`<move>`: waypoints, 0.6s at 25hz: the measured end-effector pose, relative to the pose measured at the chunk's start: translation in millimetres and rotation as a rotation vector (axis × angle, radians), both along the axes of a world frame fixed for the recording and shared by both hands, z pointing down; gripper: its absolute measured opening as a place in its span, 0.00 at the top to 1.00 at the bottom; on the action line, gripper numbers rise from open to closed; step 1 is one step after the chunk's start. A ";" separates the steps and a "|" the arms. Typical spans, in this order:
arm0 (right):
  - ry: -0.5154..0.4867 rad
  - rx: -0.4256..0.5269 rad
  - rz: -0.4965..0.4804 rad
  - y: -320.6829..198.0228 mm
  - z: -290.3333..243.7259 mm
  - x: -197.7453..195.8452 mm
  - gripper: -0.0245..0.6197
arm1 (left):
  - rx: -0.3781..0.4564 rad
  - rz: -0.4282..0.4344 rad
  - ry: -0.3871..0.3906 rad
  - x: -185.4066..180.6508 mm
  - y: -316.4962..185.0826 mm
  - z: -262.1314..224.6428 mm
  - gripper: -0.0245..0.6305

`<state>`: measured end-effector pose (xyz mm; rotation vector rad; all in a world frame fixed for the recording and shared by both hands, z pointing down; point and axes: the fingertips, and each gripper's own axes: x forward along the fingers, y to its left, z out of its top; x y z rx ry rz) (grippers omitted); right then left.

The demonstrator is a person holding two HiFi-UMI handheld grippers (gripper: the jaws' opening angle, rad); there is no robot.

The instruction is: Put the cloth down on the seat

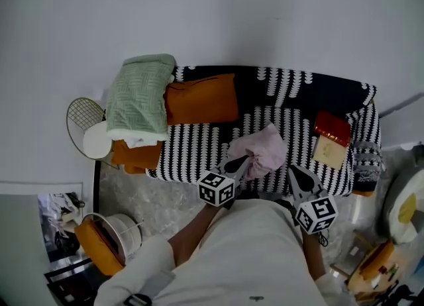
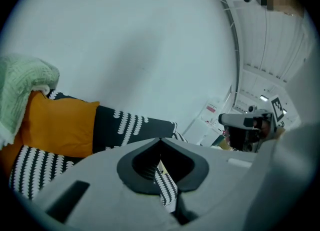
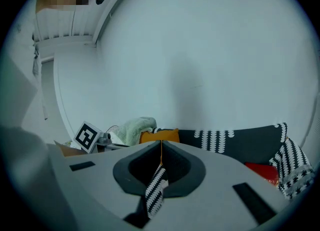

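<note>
Jaws of the left gripper [image 2: 161, 140] are closed, tip to tip, with nothing clamped between them. In its own view only the striped seat cover shows through the slit below the tips. Jaws of the right gripper [image 3: 161, 143] are likewise closed and empty, with the same striped fabric visible through the lower gap.

Head view: both grippers are held over the front edge of the seat [image 1: 199, 149], the left gripper [image 1: 244, 163] and right gripper [image 1: 292, 168] a short way apart, both pointing toward the backrest.

The cloth [image 1: 265, 149], pale pink, lies bunched on the seat near its front edge, between the two grippers' lines of aim. Its near edge is right at the left gripper's tips; whether they touch cannot be told. The right gripper stands clear of it.

An orange cushion [image 1: 202, 99] rests against the backrest to the left of the cloth. A green blanket [image 1: 139, 96] is draped over the seat's left end, overlapping the cushion's edge. A red item [image 1: 332, 128] sits on the seat at the right, well apart from the cloth.
</note>
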<state>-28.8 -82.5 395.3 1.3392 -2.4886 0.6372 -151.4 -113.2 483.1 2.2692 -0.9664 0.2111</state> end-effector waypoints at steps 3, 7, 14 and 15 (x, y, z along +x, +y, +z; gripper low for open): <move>0.000 0.005 -0.005 16.0 -2.3 14.2 0.95 | 0.025 0.010 -0.009 13.3 12.3 -11.9 0.94; -0.014 0.008 0.006 52.5 -3.6 38.1 0.95 | 0.059 0.047 -0.013 42.2 46.2 -26.8 0.94; -0.053 0.004 0.007 149.2 -3.9 85.3 0.95 | 0.050 0.075 0.000 100.6 146.3 -35.6 0.94; -0.064 0.002 0.002 163.9 -2.7 90.8 0.95 | 0.048 0.068 0.008 107.8 161.0 -37.4 0.94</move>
